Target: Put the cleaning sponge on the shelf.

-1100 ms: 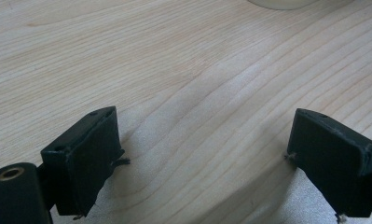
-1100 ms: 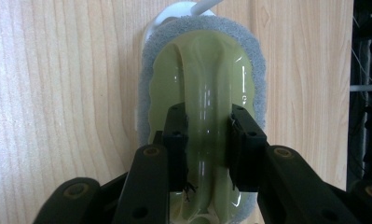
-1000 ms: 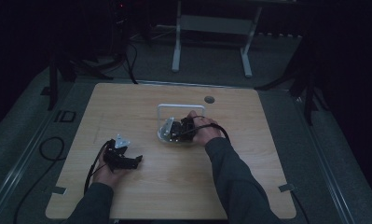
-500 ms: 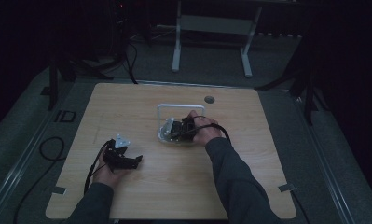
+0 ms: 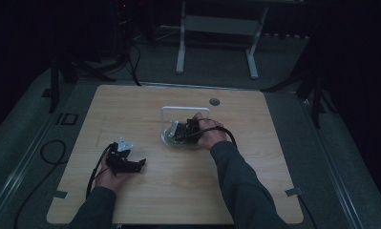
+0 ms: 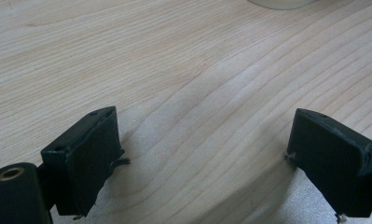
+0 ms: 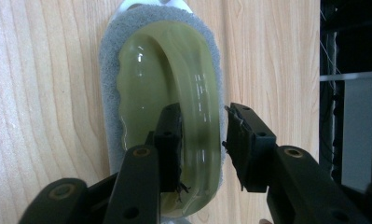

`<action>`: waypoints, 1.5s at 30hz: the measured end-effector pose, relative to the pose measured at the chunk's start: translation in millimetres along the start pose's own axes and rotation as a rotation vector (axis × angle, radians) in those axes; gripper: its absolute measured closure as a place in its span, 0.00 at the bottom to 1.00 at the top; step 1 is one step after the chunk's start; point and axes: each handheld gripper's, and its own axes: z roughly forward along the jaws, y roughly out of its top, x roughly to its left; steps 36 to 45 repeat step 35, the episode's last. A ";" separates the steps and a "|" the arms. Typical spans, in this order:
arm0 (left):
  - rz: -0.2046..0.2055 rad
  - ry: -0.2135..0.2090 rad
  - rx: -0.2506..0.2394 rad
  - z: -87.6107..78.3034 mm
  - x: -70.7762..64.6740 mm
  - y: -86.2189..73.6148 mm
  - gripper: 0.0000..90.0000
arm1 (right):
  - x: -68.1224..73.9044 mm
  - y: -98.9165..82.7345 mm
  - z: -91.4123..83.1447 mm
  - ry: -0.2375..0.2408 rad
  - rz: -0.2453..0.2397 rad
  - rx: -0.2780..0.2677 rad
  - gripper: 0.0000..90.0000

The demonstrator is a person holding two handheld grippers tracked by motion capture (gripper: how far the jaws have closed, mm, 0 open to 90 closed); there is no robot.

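The left gripper (image 5: 139, 165) rests near the table's (image 5: 274, 124) front-left — jaws spread over bare wood. Farther in, the right gripper (image 7: 202, 140) straddles the rim of a greenish translucent bowl (image 7: 146, 74) at mid-table, its jaws just opening, pads barely off the rim.

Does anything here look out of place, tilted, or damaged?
Slightly odd: the greenish translucent bowl stands on edge against a grey pad, its rim between the right gripper jaws, which have just been opening. No spill or damage.

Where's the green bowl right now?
High view: green bowl lies mid-table on a grey pad, before the white rack, its rim between the right gripper jaws.
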 end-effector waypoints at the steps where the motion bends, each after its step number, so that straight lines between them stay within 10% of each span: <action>1: -0.001 0.000 0.000 0.0 0.0 0.0 0.10 | -0.1 -0.1 -0.7 -0.001 0.006 0.000 0.71; 45: -0.001 -0.001 0.000 0.0 0.0 0.0 0.11 | 25.6 -10.8 -49.9 0.121 0.172 -0.158 0.56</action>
